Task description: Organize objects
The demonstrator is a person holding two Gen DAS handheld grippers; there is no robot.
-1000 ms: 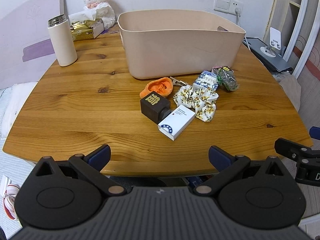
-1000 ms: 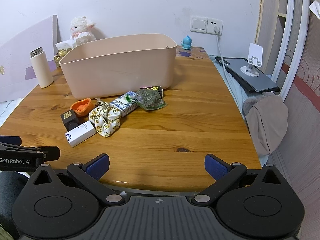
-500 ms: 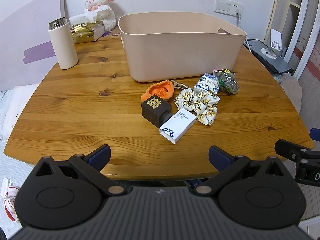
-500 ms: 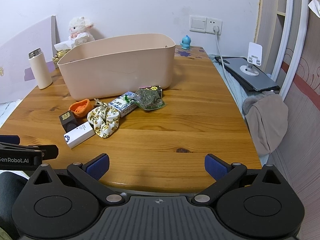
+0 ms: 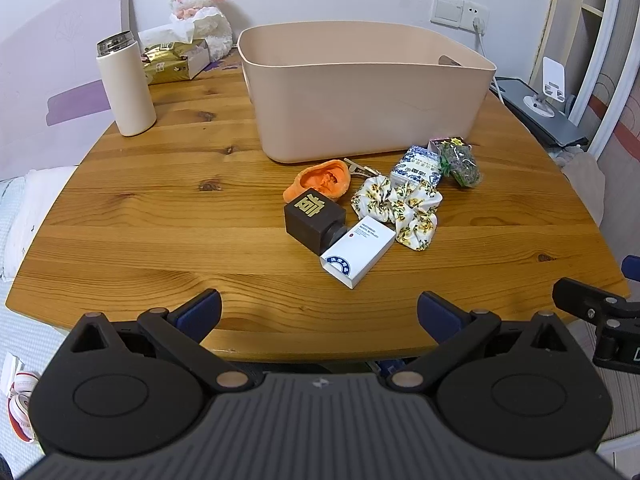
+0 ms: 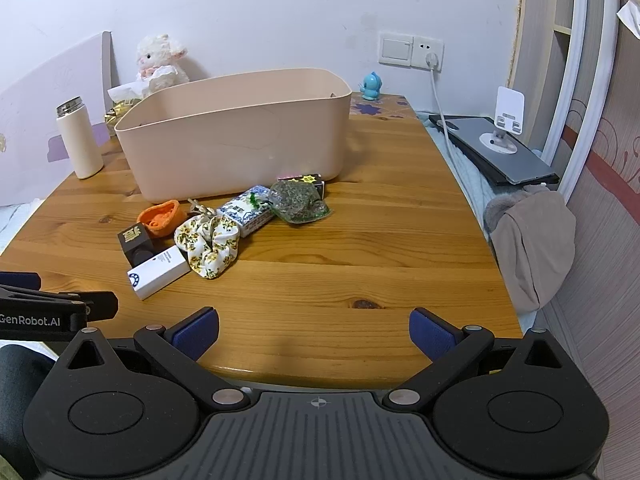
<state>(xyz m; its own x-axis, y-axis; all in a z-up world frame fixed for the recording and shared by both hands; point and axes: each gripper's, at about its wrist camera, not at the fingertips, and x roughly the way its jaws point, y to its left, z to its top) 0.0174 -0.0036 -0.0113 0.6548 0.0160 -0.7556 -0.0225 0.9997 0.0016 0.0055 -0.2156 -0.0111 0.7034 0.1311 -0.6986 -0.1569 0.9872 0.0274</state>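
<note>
A beige plastic bin [image 5: 368,96] [image 6: 236,140] stands on the round wooden table [image 5: 160,208]. In front of it lies a cluster: an orange ear-shaped piece [image 5: 322,179], a dark brown cube with a gold character [image 5: 314,218], a white box [image 5: 358,250] [image 6: 158,272], a floral scrunchie [image 5: 400,206] [image 6: 210,242], a blue-and-white packet [image 5: 418,166], and a green bag [image 5: 460,162] [image 6: 298,202]. My left gripper [image 5: 319,312] hangs open over the near table edge. My right gripper [image 6: 314,330] is open too, nothing between its fingers.
A white flask [image 5: 126,84] stands at the left. A plush lamb [image 5: 200,16] and a gold-wrapped tissue box [image 5: 172,62] sit at the back. A laptop with a phone stand [image 6: 500,148] and a grey cloth [image 6: 528,240] lie off the right edge.
Both views have shifted slightly; the table and objects sit a little lower and farther in the frame. No object has moved, and both grippers stay open.
</note>
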